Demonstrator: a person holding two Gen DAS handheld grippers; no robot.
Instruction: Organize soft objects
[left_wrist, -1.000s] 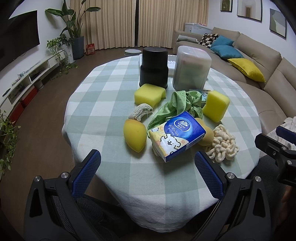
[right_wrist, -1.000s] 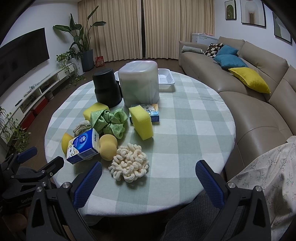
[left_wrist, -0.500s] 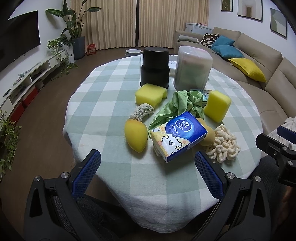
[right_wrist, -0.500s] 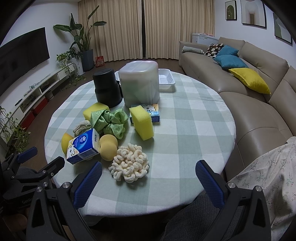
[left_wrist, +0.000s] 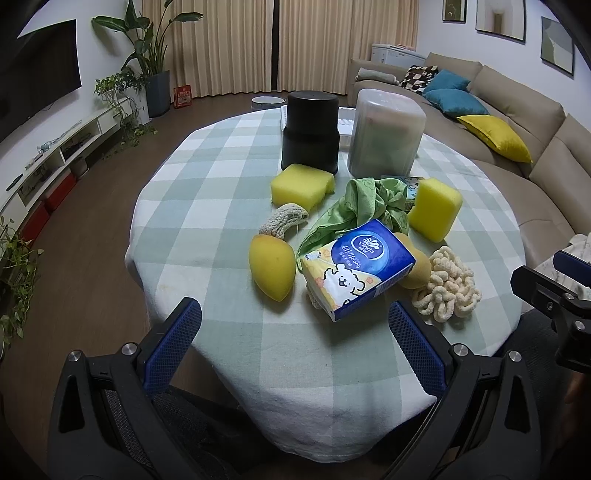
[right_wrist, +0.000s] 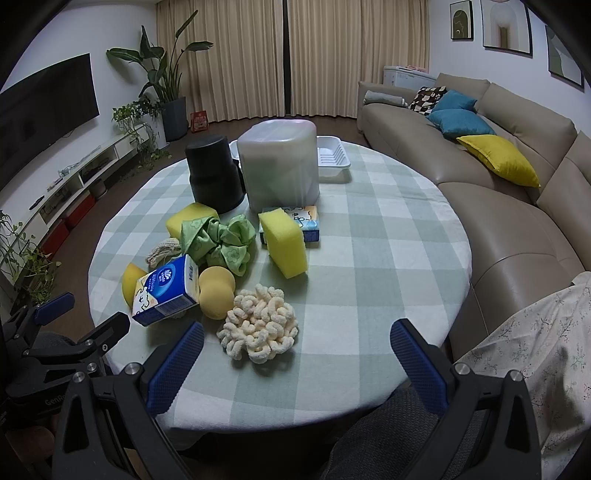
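Note:
Soft things lie in a cluster on the round checked table (left_wrist: 207, 192): a blue tissue pack (left_wrist: 356, 267), a yellow teardrop sponge (left_wrist: 271, 267), two yellow block sponges (left_wrist: 301, 184) (left_wrist: 434, 208), a green cloth (left_wrist: 364, 201), a knitted pad (left_wrist: 282, 219), a round sponge (right_wrist: 216, 291) and a cream chenille pad (right_wrist: 258, 326). My left gripper (left_wrist: 293, 339) is open and empty at the table's near edge, in front of the tissue pack. My right gripper (right_wrist: 295, 360) is open and empty, just short of the chenille pad.
A black round container (left_wrist: 312, 131) and a frosted plastic bin (left_wrist: 386, 138) stand upside down at the back, with a white tray (right_wrist: 332, 157) behind them. A second tissue pack (right_wrist: 308, 223) lies behind the upright sponge. A sofa (right_wrist: 498, 192) runs along the right.
Both grippers have edged slightly toward the table. Nothing on the table has moved.

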